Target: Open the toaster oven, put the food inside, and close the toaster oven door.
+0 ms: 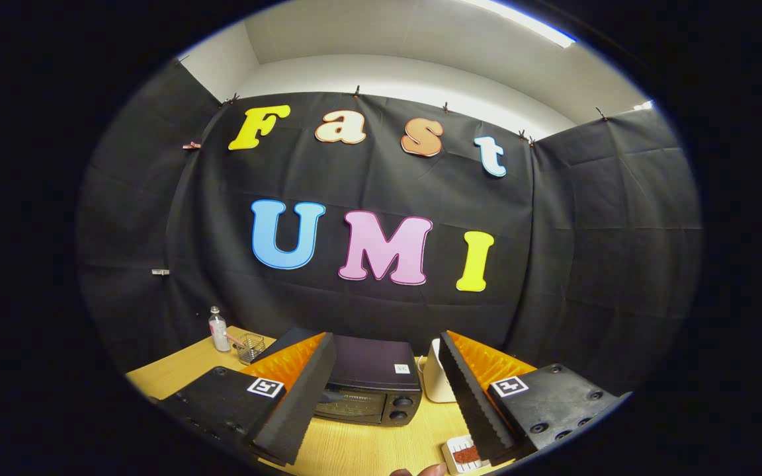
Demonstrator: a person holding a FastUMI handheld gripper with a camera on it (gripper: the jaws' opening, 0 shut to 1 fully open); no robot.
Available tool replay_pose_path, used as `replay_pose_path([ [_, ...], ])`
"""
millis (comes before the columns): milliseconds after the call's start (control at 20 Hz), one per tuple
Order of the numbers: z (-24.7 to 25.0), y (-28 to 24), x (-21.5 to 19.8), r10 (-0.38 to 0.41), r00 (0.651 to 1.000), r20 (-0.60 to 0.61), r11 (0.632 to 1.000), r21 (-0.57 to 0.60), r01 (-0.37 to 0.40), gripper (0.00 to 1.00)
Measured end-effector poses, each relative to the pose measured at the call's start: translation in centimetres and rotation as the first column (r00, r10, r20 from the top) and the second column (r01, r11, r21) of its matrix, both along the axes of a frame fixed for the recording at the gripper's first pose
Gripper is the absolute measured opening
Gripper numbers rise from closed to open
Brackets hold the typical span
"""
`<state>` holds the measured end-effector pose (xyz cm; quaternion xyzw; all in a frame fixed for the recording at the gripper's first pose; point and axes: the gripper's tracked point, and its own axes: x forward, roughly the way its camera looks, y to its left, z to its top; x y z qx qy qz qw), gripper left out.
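A black toaster oven (pixel 371 383) stands on the wooden table, its door shut and two knobs on its right side. My gripper (pixel 386 380) hangs open well above the table, and the oven shows through the gap between the two fingers, some way ahead. The food (pixel 465 454), a reddish-brown piece on a small white tray, lies on the table close to the right finger (pixel 470 396), partly hidden by it. Nothing is held between the fingers.
A white container (pixel 435 380) stands just right of the oven. Behind and left of the oven are a small clear bottle (pixel 219 329) and a wire basket (pixel 251 347). The light wooden table (pixel 354 449) runs up to the black cloth wall. A fingertip (pixel 430 471) shows nearest to me.
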<state>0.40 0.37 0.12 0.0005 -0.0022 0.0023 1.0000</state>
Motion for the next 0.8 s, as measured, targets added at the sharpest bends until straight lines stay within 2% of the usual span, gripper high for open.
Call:
replay_pose_path([
  [550,-0.2,0.3,0.1,0.011,1.0,0.001,1.0,0.002,-0.011,0.97],
  [800,-2.0,2.3,2.1,0.027,0.999,-0.019,0.999,0.039,-0.026,0.97],
])
